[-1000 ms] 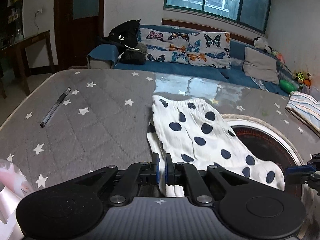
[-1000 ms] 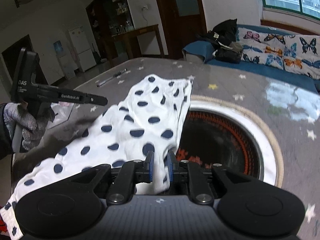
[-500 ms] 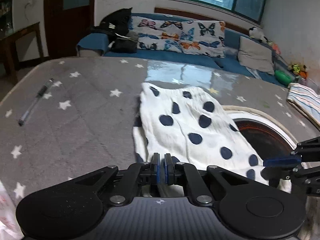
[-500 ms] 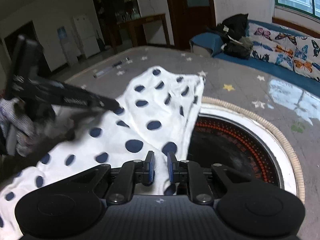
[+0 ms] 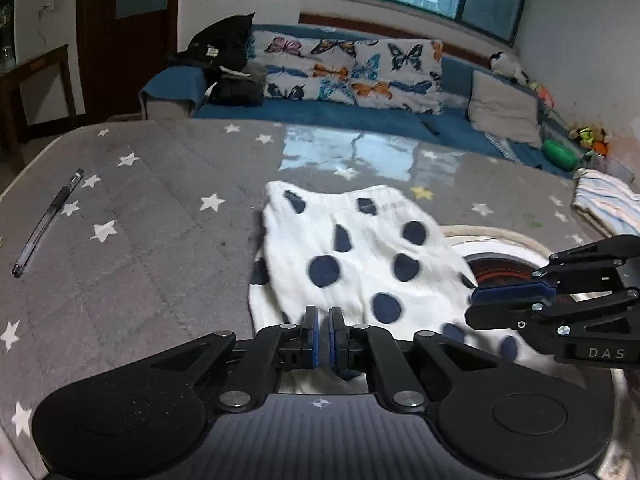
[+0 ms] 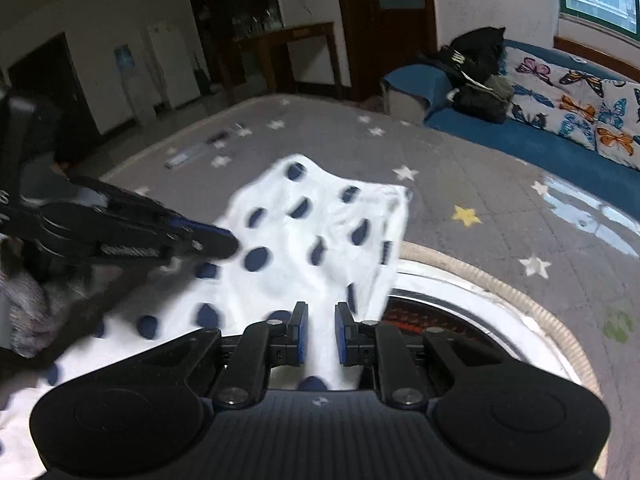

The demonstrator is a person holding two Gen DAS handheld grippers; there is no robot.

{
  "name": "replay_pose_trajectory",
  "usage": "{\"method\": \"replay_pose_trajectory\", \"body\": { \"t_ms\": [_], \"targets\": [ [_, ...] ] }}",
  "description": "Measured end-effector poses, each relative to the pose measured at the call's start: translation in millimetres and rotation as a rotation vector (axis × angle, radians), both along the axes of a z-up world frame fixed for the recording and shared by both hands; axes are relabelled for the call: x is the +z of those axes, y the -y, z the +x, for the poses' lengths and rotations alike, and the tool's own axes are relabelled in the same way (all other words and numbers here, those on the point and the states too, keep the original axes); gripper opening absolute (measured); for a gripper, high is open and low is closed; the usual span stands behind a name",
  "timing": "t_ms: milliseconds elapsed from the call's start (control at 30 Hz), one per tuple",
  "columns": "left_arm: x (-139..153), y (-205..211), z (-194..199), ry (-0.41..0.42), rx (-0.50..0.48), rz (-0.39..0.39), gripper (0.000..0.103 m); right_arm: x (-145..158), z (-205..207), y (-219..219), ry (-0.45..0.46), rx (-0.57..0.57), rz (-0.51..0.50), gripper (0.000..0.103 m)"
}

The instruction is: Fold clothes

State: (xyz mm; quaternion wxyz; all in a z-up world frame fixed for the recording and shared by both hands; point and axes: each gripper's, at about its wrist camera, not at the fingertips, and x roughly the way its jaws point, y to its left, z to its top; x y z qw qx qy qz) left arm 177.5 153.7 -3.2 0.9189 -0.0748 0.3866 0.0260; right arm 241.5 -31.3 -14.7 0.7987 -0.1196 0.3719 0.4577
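A white garment with dark blue dots (image 5: pixel 360 264) lies spread on the grey star-patterned tabletop (image 5: pixel 132 248), its far end bunched toward the sofa and its near end drawn up to both grippers. One side of it drapes over the rim of a round, white-edged opening set into the tabletop (image 6: pixel 472 292), dark and reddish inside.

The left gripper (image 5: pixel 323 336) has its blue-padded fingers pressed nearly together, with only a thin slit between them, and the near edge of the dotted garment sits right at that slit; it looks pinched on the cloth. The right gripper (image 6: pixel 320 334) has a clear gap between its fingers, and white fabric fills that gap, but the pads do not look pressed onto it, so I'd call it parted around the cloth. From the left side, the right gripper (image 5: pixel 520 300) reaches in over the garment's near right corner; from the right side, the left gripper (image 6: pixel 192 240) comes in blurred across the cloth.

A pen (image 5: pixel 48 220) lies well apart from the garment at the left of the tabletop. A striped folded cloth (image 5: pixel 608 204) rests at the far right edge. Beyond stands a blue sofa (image 5: pixel 360 120) with butterfly cushions (image 5: pixel 352 72) and a black bag (image 5: pixel 228 44).
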Motion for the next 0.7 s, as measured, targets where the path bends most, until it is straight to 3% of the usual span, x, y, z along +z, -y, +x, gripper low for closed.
{"method": "replay_pose_trajectory", "body": {
  "t_ms": [267,533,700],
  "targets": [
    [15,-4,8,0.055,-0.003,0.013,0.011,10,30,-7,0.0,-0.035,0.056,0.014],
    [1,-12,35,0.01,0.037,0.057,0.011,1,56,-42,0.038,-0.058,-0.004,0.014],
    [1,-20,34,0.024,0.065,0.043,0.026,4,68,-44,0.026,-0.062,0.045,0.024]
  ]
}}
